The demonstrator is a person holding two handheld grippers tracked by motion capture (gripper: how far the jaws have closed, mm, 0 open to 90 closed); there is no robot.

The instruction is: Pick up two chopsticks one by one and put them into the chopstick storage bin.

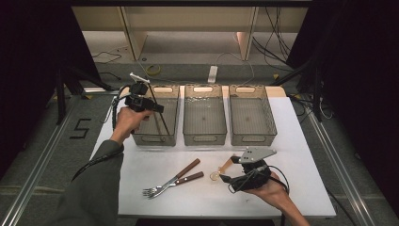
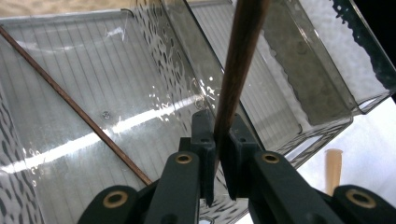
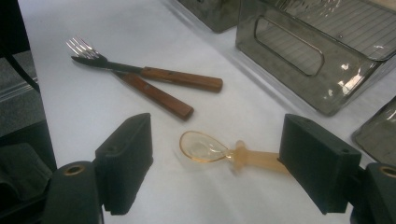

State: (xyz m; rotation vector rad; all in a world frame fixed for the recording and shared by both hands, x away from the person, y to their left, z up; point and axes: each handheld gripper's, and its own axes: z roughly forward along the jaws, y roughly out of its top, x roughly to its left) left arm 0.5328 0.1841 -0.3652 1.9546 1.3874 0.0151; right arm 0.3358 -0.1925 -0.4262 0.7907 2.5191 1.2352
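Note:
My left gripper (image 1: 141, 101) hovers over the left clear bin (image 1: 155, 140), shut on a thin brown chopstick (image 1: 159, 110) that slants down into the bin. In the left gripper view the pads (image 2: 205, 140) pinch this chopstick (image 2: 238, 65), and a second chopstick (image 2: 70, 102) lies slantwise inside the bin (image 2: 140, 28). My right gripper (image 1: 229, 170) is low at the front right of the table. Its jaws stand open (image 3: 217, 137) around an amber plastic spoon (image 3: 205, 147) lying on the white tabletop. The right jaw hides the end of the spoon's handle.
Two wood-handled forks (image 1: 174, 181) lie crossed near the front centre, left of the spoon (image 1: 222, 168). A middle bin (image 1: 204, 139) and a right bin (image 1: 252, 139) stand beside the left one along the back. The white table (image 1: 291, 141) ends close behind the bins.

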